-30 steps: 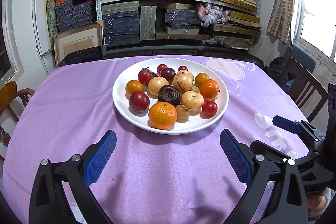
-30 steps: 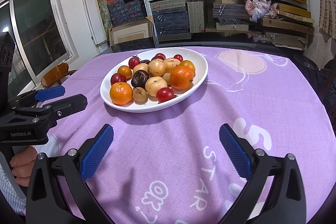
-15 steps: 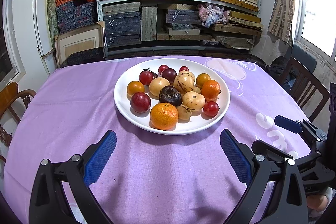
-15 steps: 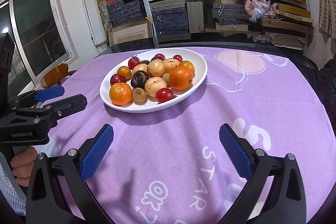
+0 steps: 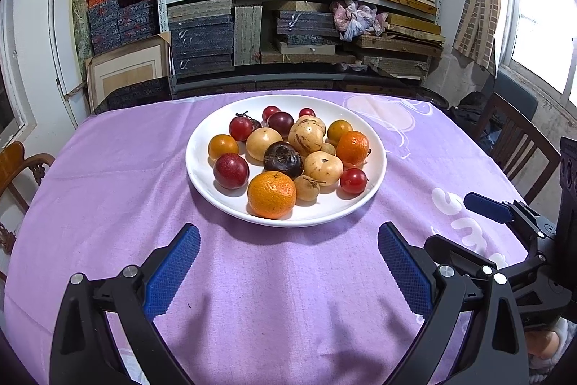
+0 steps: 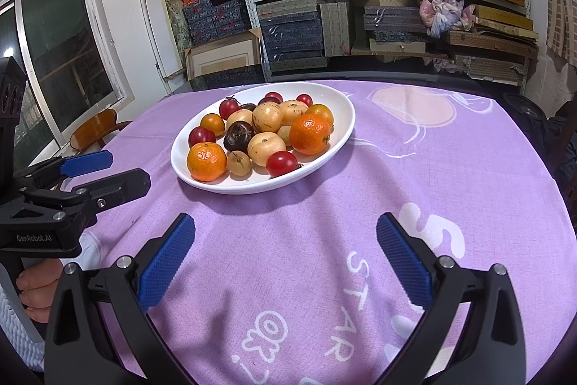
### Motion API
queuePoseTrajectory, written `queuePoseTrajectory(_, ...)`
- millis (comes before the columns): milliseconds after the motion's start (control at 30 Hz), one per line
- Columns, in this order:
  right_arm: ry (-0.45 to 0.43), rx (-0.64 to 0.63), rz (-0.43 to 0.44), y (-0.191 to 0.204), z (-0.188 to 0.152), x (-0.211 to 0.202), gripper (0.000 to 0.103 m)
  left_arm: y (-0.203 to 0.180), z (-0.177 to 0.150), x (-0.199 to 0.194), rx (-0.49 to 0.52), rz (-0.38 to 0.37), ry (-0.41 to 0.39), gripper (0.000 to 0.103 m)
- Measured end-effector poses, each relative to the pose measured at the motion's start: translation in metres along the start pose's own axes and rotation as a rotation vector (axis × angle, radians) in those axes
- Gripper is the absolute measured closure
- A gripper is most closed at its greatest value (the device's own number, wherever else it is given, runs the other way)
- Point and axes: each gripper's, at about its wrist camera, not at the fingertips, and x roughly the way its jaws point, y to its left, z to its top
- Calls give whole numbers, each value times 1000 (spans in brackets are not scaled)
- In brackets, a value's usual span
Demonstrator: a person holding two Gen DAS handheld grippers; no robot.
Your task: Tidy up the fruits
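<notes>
A white plate (image 5: pixel 375 147) (image 6: pixel 342 118) sits mid-table on a purple cloth, heaped with several fruits: a front tangerine (image 5: pixel 271 194) (image 6: pixel 206 161), a second tangerine (image 5: pixel 352 148) (image 6: pixel 309 134), a dark wrinkled fruit (image 5: pixel 283 160) (image 6: pixel 238 135), red cherry tomatoes (image 5: pixel 353 180) (image 6: pixel 281 163), a red plum (image 5: pixel 230 170), and pale yellow fruits (image 5: pixel 323 168) (image 6: pixel 266 148). My left gripper (image 5: pixel 288 271) is open and empty, hovering short of the plate's near rim. My right gripper (image 6: pixel 286 260) is open and empty, to the plate's near right.
The purple tablecloth (image 5: pixel 108 197) covers a round table. Shelves of stacked boxes (image 5: pixel 299 6) stand behind it. Wooden chairs stand at the left (image 5: pixel 18 168) and right (image 5: pixel 515 139). The other gripper shows at each view's side (image 6: pixel 86 183) (image 5: pixel 505 226).
My left gripper has crept slightly toward the plate, which sits a bit lower in its view. The right gripper has barely moved. Both stay open.
</notes>
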Motion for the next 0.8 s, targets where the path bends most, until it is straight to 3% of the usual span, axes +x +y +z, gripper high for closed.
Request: queuePoseTrajectory(800,1,0,0,-1,1,-1,4,0,0,2,2,-5,9,3)
